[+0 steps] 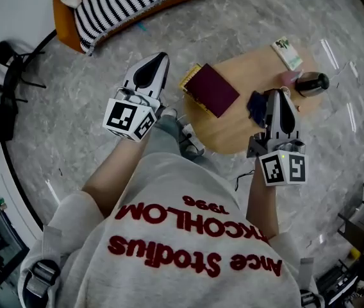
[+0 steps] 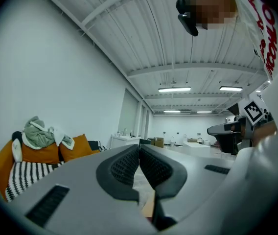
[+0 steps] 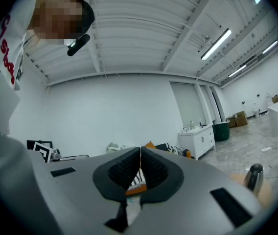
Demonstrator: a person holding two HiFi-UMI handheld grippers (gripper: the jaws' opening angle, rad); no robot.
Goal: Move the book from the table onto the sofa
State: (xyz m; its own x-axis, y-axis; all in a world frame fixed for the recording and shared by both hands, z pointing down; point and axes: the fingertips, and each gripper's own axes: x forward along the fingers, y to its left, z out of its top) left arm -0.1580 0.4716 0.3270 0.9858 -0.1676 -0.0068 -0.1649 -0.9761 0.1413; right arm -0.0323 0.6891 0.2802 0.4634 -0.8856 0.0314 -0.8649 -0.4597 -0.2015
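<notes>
Grey left gripper (image 1: 161, 58) and right gripper (image 1: 277, 95) are both pinched shut, holding nothing. The flat maroon book (image 1: 214, 90) lies by the edge of the round wooden table (image 1: 233, 136). Poke it with closed jaws and I reckon it slides off, or the right one clips that dark metal bottle (image 1: 313, 83)

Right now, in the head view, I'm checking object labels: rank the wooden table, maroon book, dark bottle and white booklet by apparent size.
1. wooden table
2. maroon book
3. dark bottle and white booklet: they look about alike, so I won't rank them.
</notes>
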